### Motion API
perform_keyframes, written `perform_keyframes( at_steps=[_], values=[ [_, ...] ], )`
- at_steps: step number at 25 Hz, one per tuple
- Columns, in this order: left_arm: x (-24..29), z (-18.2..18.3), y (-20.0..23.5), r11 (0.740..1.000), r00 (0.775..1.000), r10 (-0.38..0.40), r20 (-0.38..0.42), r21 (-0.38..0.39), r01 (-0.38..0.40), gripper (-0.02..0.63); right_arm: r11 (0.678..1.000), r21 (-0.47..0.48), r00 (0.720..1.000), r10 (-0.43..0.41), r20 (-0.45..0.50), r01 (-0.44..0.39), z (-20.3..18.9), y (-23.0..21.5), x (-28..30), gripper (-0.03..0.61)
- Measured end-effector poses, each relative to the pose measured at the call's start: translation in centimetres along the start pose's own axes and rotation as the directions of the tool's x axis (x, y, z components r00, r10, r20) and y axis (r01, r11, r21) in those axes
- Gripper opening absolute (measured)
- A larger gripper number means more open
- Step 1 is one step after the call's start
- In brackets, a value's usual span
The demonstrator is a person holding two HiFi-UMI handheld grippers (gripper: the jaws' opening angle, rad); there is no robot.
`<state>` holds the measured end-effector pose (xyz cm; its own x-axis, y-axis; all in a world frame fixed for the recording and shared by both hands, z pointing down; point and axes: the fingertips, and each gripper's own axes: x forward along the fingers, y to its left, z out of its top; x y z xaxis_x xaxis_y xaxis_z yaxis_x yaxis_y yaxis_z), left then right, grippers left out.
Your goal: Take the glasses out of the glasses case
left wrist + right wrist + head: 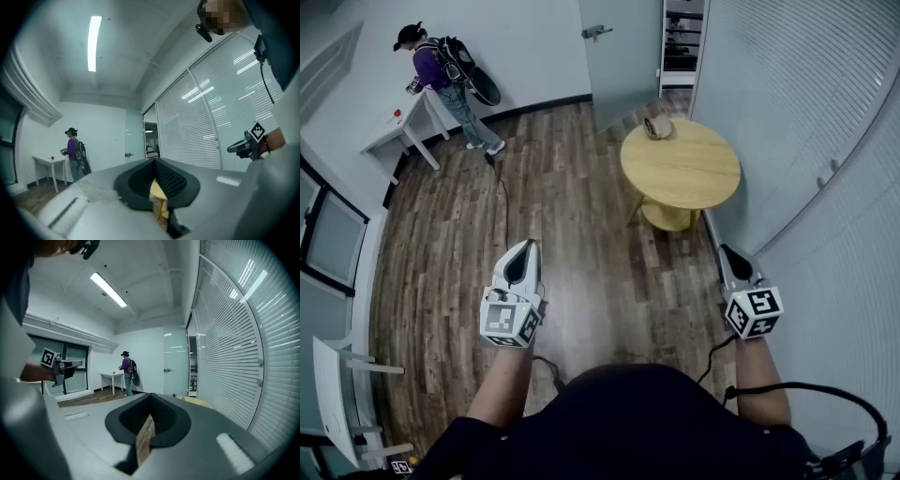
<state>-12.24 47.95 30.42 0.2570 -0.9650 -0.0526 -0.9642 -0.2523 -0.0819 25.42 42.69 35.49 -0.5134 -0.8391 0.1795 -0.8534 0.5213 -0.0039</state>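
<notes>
A tan glasses case (pixel 655 127) lies closed at the far edge of a round wooden table (pixel 684 173), well ahead of me. Both grippers are held in the air over the wood floor, far short of the table. My left gripper (pixel 523 249) points forward at the left. Its jaws (pixel 157 199) stand together with only a thin slit and nothing between them. My right gripper (pixel 727 253) is near the blind-covered wall, its jaws (pixel 144 434) likewise together and empty. The right gripper view shows the table's edge (pixel 201 402) just past the jaws.
A person in a purple top with a backpack (pixel 441 66) stands at a white desk (pixel 394 131) at the far left. A glass door (pixel 619 47) is behind the table. Blind-covered walls (pixel 825 141) run along the right. A cable (pixel 504 202) trails over the floor.
</notes>
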Motion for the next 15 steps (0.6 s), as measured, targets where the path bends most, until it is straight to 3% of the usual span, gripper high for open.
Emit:
perform_keyframes(
  at_steps=[15],
  values=[
    [1.3, -1.1, -5.3, 1.000, 1.000, 0.004, -0.027, 0.008, -0.003, 0.003, 0.997, -0.016, 0.997, 0.071, 0.014, -0.071, -1.8, -3.2, 0.1, 0.009]
  ],
)
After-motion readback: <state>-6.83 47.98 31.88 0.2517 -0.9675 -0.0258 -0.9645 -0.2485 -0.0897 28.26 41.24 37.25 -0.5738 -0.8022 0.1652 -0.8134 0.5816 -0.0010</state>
